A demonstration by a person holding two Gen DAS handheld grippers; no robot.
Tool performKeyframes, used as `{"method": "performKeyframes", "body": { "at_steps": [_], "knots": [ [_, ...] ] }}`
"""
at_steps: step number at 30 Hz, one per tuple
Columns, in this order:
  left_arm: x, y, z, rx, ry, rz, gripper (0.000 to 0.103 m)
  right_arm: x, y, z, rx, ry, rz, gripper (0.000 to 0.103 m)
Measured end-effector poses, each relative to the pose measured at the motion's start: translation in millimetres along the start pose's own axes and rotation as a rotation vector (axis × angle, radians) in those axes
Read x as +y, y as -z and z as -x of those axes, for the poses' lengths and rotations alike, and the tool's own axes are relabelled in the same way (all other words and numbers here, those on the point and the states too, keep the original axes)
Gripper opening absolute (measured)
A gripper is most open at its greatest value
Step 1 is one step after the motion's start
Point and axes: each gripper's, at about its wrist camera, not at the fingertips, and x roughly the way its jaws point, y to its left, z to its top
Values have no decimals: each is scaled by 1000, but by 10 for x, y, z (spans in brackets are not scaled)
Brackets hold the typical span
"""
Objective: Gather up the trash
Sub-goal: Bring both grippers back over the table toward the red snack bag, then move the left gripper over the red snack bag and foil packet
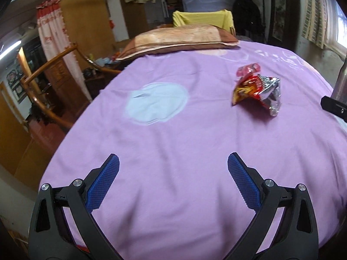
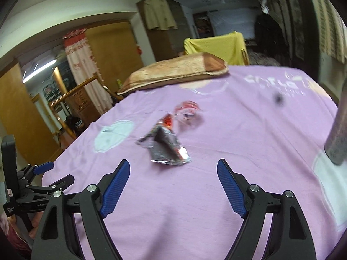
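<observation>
The crumpled snack wrapper (image 2: 168,145), red print outside and silver foil inside, lies on the purple bedsheet (image 2: 195,195) at about twelve o'clock from the right claw (image 2: 173,184), just ahead of its blue pads and not yet between them. A second, smaller piece, a pinkish-red wrapper (image 2: 188,108), sits just beyond it, touching or nearly so; in the left wrist view the two read as one cluster, the snack wrapper (image 1: 258,91) and pinkish-red wrapper (image 1: 248,69), at about one o'clock from the left claw (image 1: 173,179) and well apart from it. Both claws are spread wide and hold nothing. The step in hand looks like the approach to the first pickup, with the right claw the better placed. The next move likely calls for easing forward and down until the pads straddle the foil, then closing on a raised fold; the wrapper is light and springy, so it may skate or flatten, and a low pinch could gather sheet with it. Nothing lies between claw and wrapper. Further out, a brown-and-tan pillow (image 2: 175,71) rests at the bed's far end near eleven o'clock, a yellow cloth (image 2: 216,43) drapes something behind it, and a grey metallic cylinder (image 2: 338,134) stands at the right edge near three o'clock, its nature unclear.
</observation>
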Motion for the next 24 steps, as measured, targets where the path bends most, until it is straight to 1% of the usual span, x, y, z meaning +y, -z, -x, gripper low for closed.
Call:
{"method": "performKeyframes", "body": {
  "at_steps": [3,4,6,9,11,13,15,19,24],
  "knots": [
    [-179,-113,-123,12,31,-18,96,-182,3,-35,2,14,-44,83],
    [-247,-150,-168,17,39,-28,96,-244,9,-51,3,19,-64,85],
    [-379,-222,-246,23,48,-54,96,-335,18,-84,19,42,-97,86],
    [-513,-291,-320,24,57,-78,96,-461,23,-114,35,46,-160,88],
    [-601,-348,-391,34,82,-84,96,-526,11,-144,45,66,-176,91],
    [-679,-401,-464,48,115,-88,96,-573,28,-182,61,87,-193,91],
    [-758,-452,-518,57,145,-97,96,-614,43,-227,83,73,-215,91],
    [-933,-603,-554,39,190,-119,96,-634,75,-250,102,53,-229,91],
    [-1117,-852,-622,24,248,-107,96,-605,65,-229,88,69,-209,92]
  ]
}}
